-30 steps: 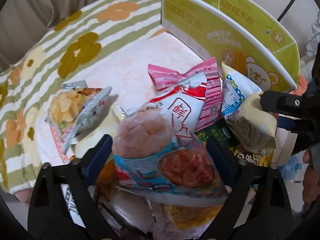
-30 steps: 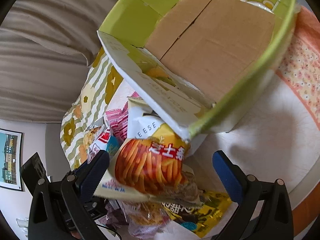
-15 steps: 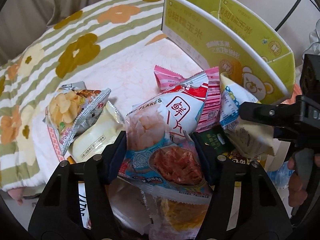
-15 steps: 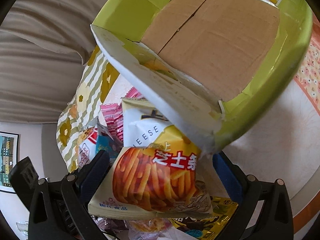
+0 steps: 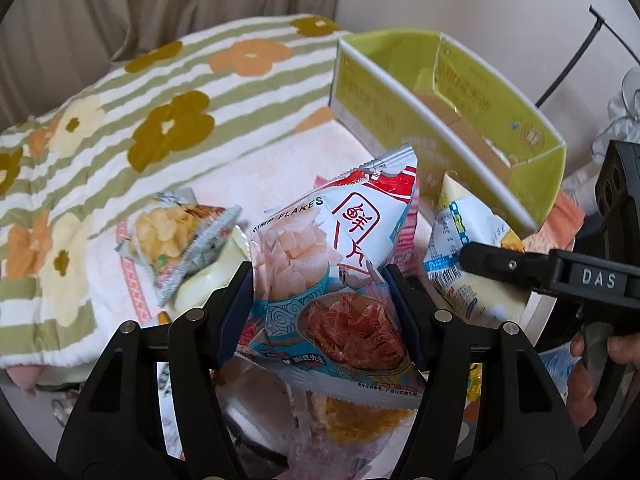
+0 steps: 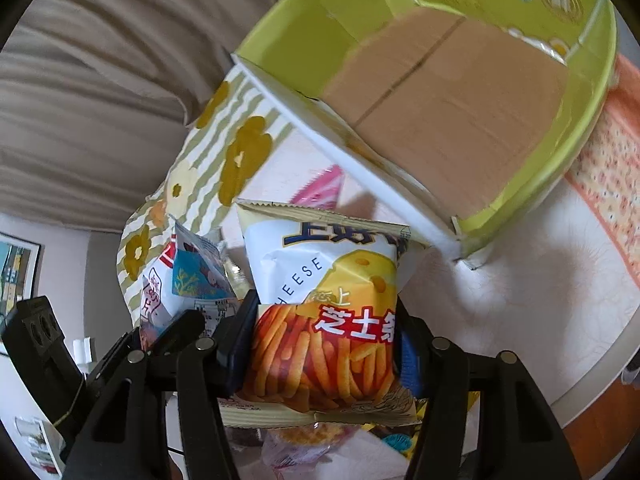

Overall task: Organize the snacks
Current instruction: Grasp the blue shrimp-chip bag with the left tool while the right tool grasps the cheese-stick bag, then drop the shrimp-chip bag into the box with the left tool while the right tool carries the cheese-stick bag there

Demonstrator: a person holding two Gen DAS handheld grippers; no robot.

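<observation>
My left gripper (image 5: 320, 300) is shut on a shrimp flakes bag (image 5: 336, 264), white, red and blue, and holds it up above the snack pile. My right gripper (image 6: 324, 344) is shut on a cheese sticks bag (image 6: 324, 312), white and yellow with orange sticks, lifted just in front of the open green cardboard box (image 6: 460, 120). The box (image 5: 448, 112) is empty, its brown bottom showing. The right gripper's finger (image 5: 512, 268) and the cheese bag (image 5: 460, 264) also show at the right of the left wrist view.
A chips bag (image 5: 176, 236) lies on the flowered striped towel (image 5: 120, 120) at left. A pink packet (image 6: 320, 192), a yellow-green packet and other wrappers lie under the grippers. The white table edge (image 6: 580, 368) curves at right. Curtains hang behind.
Both grippers have closed on their bags and lifted them. The left one rose and pulled back with the shrimp flakes bag; the right one raised the cheese sticks bag.
</observation>
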